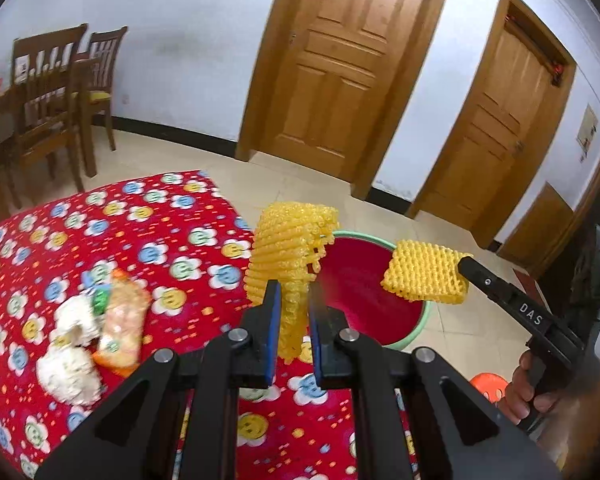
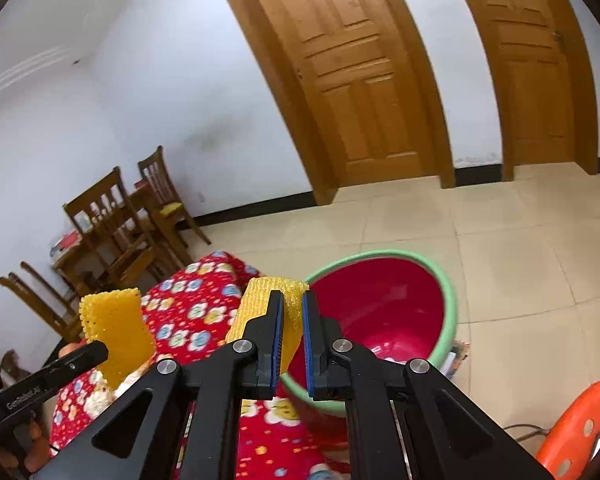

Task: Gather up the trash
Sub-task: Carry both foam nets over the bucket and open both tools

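My left gripper (image 1: pixel 294 300) is shut on a yellow foam net sleeve (image 1: pixel 290 256) and holds it above the red flowered table (image 1: pixel 148 216). My right gripper (image 2: pixel 292 312) is shut on a second yellow foam net (image 2: pixel 260 300). In the left wrist view that second net (image 1: pixel 426 276) hangs over the red basin with a green rim (image 1: pixel 360 300). In the right wrist view the left gripper's net (image 2: pixel 116 328) is at the left and the basin (image 2: pixel 388 312) stands on the floor beside the table. White crumpled tissues (image 1: pixel 74 344) and an orange snack wrapper (image 1: pixel 122 320) lie on the table.
An orange plastic stool (image 2: pixel 580 424) stands by the basin on the tiled floor. Wooden chairs and a dining table (image 1: pixel 48 96) stand at the far left. Two wooden doors (image 1: pixel 340 64) are in the back wall.
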Demonstrator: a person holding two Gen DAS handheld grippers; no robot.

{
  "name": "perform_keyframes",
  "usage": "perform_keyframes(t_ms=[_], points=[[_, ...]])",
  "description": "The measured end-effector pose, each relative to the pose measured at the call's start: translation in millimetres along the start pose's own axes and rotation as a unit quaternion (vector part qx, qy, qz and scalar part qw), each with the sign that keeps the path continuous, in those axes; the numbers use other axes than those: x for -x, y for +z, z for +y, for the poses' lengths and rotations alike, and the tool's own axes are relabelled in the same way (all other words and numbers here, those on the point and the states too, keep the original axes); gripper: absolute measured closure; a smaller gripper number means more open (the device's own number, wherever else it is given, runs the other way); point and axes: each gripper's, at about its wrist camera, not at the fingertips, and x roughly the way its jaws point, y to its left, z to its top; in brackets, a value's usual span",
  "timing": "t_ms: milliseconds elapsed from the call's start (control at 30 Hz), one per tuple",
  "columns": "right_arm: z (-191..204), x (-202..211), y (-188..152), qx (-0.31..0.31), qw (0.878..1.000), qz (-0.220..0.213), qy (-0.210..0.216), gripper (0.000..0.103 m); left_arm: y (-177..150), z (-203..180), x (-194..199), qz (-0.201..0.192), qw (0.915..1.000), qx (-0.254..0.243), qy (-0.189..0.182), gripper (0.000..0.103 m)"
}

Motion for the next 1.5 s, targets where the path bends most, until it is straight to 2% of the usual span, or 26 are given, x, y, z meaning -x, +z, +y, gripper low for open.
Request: perform_keyframes(t_ms=[367, 733, 1167, 1333, 1367, 1400, 1433, 1500], points=[[-36.0, -16.2, 3.3, -0.027, 0.999, 0.003, -0.034, 0.094, 9.9, -35.2, -47.8, 0.027, 0.9987, -0.033, -0.027, 0.091], [-65.2, -31.2, -6.0, -0.05, 0.997, 0.017, -0.057, 0.094, 3.8, -62.1, -105.1, 0.07, 0.9944, -0.06, -0.05, 0.091], [-85.1, -46.4, -8.6, -0.067, 0.995, 0.034, -0.073, 0.094, -14.5, -71.3, -163.0, 0.127, 0.9879, -0.077, -0.045, 0.091], [-89.5, -49.7, -7.3, -0.071, 0.994, 0.036, -0.074, 0.094, -18.1, -70.3, -171.3, 0.136, 0.9871, -0.076, -0.038, 0.091], [-90.2, -49.9, -7.0, -0.072, 0.994, 0.036, -0.075, 0.094, -18.6, -71.4, -171.7, 0.137, 0.987, -0.075, -0.036, 0.09], [-89.9, -50.5, -6.5, -0.073, 0.994, 0.036, -0.075, 0.094, -18.0, -71.9, -173.6, 0.139, 0.987, -0.073, -0.034, 0.084], [-90.5, -50.2, -6.6, -0.074, 0.994, 0.036, -0.075, 0.094, -18.1, -71.0, -174.5, 0.141, 0.9871, -0.069, -0.031, 0.074], [-91.1, -50.0, -6.4, -0.074, 0.994, 0.036, -0.076, 0.094, -18.5, -69.2, -174.1, 0.14, 0.9878, -0.064, -0.027, 0.063]])
